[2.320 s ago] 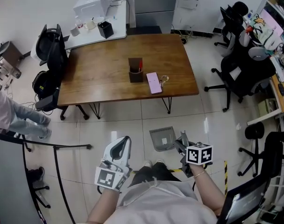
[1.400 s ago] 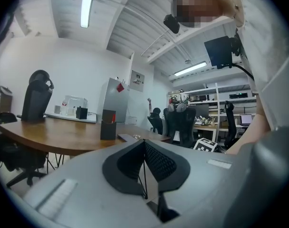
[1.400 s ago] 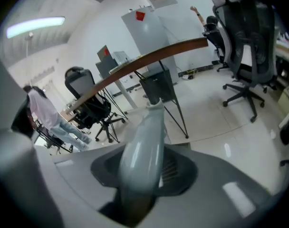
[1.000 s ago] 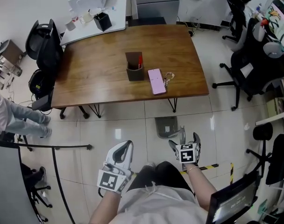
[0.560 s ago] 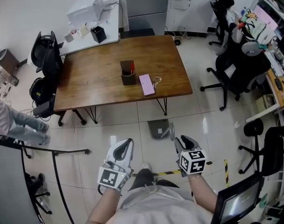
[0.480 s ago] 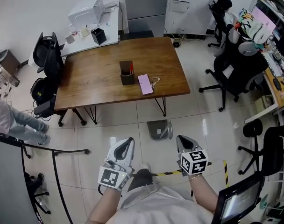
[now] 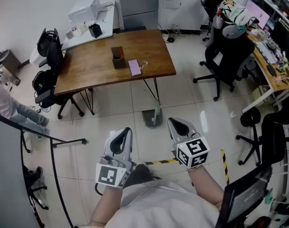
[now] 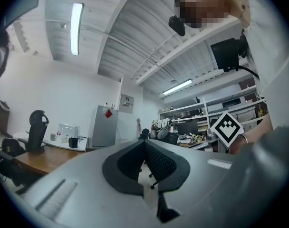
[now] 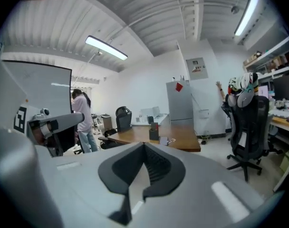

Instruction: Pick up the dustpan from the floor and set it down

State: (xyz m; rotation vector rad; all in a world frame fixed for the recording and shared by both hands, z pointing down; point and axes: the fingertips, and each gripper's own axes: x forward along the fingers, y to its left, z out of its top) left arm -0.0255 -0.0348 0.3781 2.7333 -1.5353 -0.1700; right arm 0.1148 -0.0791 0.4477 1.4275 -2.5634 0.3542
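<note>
Ops: Dustpan (image 7: 151,118) status?

QA: Down on the floor (image 7: 192,99), just in front of the table (image 7: 87,70), beside its near leg. Nothing is touching it. Handle side faces the leg; can't tell whether it leans on it.

Ops: Grippers?

QA: Right gripper (image 7: 175,124) has its jaws pressed together with nothing between them. Its own view shows the pads meeting and only the room beyond. Left gripper (image 7: 124,134) is the same: pads together, empty.

Ops: Why so far off the pan?

QA: Both are held near the person's body, well apart from the dustpan. They point out across the room, not at the tile. Reads as hands-off: the pan is parked, so there's no reason to hover over it.

Ops: Placement sensible?

QA: Probably. By the table edge it's out of the open walkway and clear of the striped tape (image 7: 158,162) at the person's feet. Office chair (image 7: 225,56) is well apart.

Ops: Task state?

QA: From this, the set-down looks done. Only risk I see is the pan getting kicked where it sits.
</note>
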